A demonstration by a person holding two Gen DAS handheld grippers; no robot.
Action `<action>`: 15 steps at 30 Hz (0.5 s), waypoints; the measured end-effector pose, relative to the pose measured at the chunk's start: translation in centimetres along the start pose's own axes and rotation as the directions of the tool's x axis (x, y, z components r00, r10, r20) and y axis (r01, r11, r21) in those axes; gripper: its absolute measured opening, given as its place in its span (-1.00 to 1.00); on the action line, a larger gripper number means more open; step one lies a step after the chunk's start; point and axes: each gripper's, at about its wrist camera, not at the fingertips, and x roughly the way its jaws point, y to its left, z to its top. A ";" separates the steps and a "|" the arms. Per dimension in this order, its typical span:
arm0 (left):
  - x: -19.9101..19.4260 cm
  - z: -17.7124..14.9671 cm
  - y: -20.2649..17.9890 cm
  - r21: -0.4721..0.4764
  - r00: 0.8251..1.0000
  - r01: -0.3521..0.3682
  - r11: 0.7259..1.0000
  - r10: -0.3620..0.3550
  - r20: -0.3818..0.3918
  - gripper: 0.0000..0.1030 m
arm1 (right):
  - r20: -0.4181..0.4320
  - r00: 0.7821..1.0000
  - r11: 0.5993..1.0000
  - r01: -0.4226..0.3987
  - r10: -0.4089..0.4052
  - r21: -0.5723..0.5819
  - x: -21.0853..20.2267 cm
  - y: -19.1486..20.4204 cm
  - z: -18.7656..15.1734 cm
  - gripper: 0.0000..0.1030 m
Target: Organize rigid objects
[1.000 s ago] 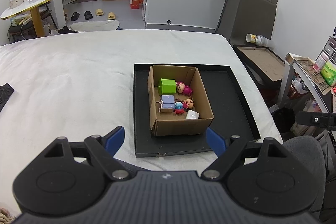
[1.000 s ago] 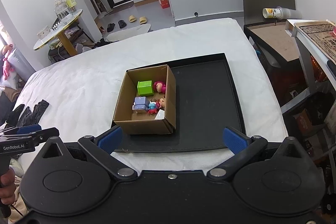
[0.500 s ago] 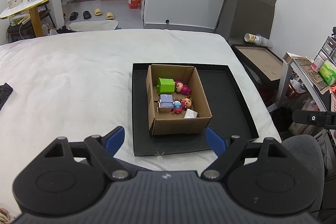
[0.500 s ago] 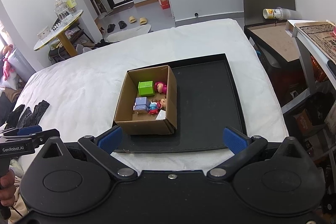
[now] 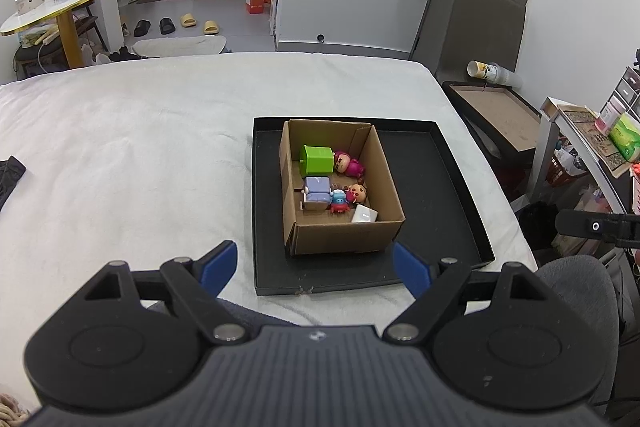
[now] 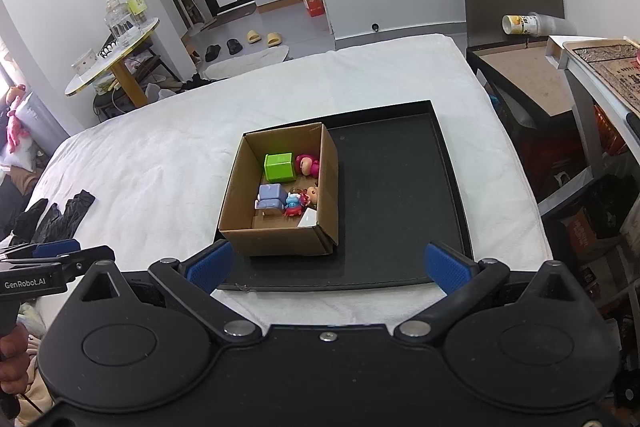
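A black tray lies on the white bed cover, and everything is placed here by reference to that tray. In the tray's left half stands an open cardboard box, its flaps up and its near wall facing the cameras; the tray's right half is bare black floor.

Inside the box, at the far end, a green cube lies on its side, and a pink figure lies just beside it, against the right wall. Nearer the cameras sits a pale blue toy shaped like a small armchair or bed. Touching its right side is a little blue-and-red figure, and behind that a round-headed figure with a tan face. A white block rests in the near right corner, tilted against the wall. From the right wrist view the same toys appear, the white block partly hidden by the box wall.

The left gripper hangs short of the tray's near edge, blue pads spread wide, nothing between them. The right gripper also hangs over that near edge, jaws wide apart and empty.

Beyond the tray's right side, off the bed, stands a dark side table with a tipped paper cup at its far end.
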 end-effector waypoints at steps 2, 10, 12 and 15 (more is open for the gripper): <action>0.0 0.0 -0.1 0.007 1.000 -0.002 1.000 0.002 -0.002 0.63 | -0.001 1.000 1.000 0.002 -0.002 0.001 0.0 0.0 0.0 1.00; 0.2 0.1 -0.3 0.015 1.000 0.002 1.000 -0.002 -0.006 0.63 | -0.003 1.000 1.000 0.000 0.000 0.009 0.2 -0.2 0.0 1.00; 0.2 0.1 -0.2 0.015 1.000 0.000 1.000 0.000 -0.007 0.63 | -0.005 1.000 1.000 0.002 -0.002 0.007 0.2 -0.2 -0.1 1.00; 0.3 0.1 -0.2 0.013 1.000 0.000 1.000 0.001 -0.008 0.63 | -0.007 1.000 1.000 0.002 -0.002 0.010 0.3 -0.4 -0.1 1.00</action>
